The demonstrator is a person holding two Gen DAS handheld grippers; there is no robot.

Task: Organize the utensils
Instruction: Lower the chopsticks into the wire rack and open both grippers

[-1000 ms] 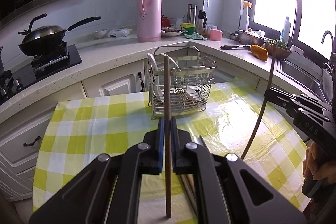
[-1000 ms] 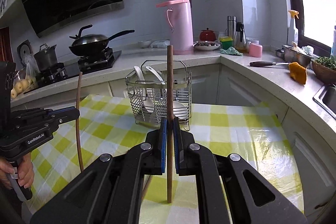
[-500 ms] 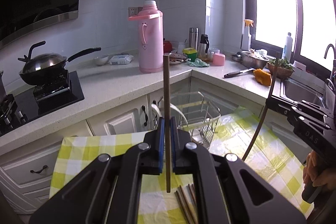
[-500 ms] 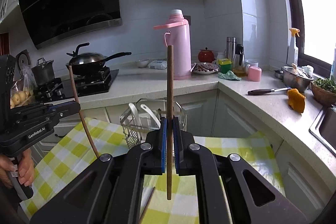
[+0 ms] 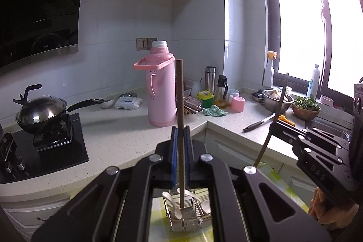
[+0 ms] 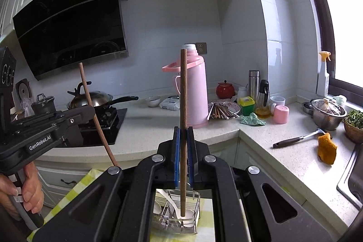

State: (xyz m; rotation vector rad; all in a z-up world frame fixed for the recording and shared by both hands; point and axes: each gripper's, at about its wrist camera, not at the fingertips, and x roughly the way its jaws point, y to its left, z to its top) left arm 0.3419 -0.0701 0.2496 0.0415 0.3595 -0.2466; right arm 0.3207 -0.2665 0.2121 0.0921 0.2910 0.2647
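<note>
Already, white spoons (image 5: 175,210) are seen in the wire caddy (image 6: 175,213) at lower centre; one chopstick (image 5: 180,128) is pinched upright by the left gripper (image 5: 180,155), another chopstick (image 6: 183,119) by the right gripper (image 6: 183,158), neither yet dropped in.

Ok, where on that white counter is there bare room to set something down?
The widest bare stretch of white counter lies between the black stove and the tall pink thermos. A smaller bare patch sits at the corner, between the green cloth and the black-handled ladle. It is crowded behind the thermos, around the plate of chopsticks, and near the steel bowl.
</note>
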